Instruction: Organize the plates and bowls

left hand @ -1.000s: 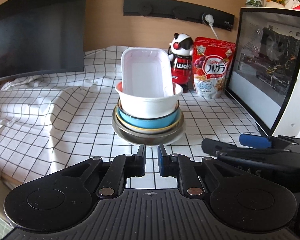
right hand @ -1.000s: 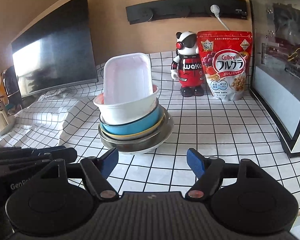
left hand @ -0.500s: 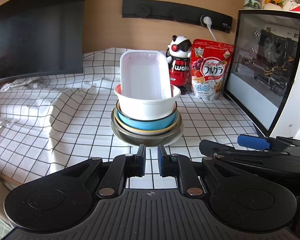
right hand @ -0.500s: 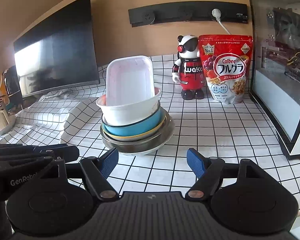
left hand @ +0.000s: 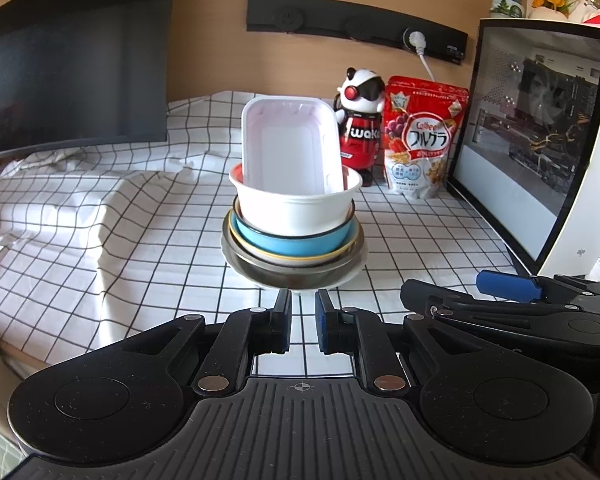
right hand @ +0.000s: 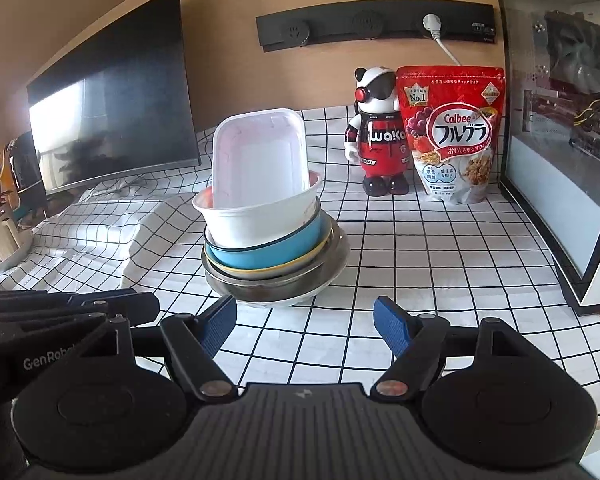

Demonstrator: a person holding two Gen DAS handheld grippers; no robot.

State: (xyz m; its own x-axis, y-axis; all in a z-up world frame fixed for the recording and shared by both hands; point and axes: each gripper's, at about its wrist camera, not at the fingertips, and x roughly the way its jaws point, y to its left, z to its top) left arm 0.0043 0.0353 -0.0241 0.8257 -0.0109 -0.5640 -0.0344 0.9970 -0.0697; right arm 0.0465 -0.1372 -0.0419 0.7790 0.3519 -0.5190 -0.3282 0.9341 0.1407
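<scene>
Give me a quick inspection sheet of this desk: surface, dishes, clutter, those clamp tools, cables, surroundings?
Surface: white black-grid tablecloth, rumpled at left.
Job's things: white rectangular plastic tray standing tilted in a white round bowl, nested over a blue bowl, a yellow-rimmed dish and a steel bowl.
Clutter: red-and-white robot figurine; red cereal pouch.
Grippers: left hand-held gripper nearly closed, empty; right hand-held gripper open, empty; both short of the stack.
Cables: white plug and cord in black wall socket strip.
Surroundings: dark monitor left; glass-sided computer case right.
</scene>
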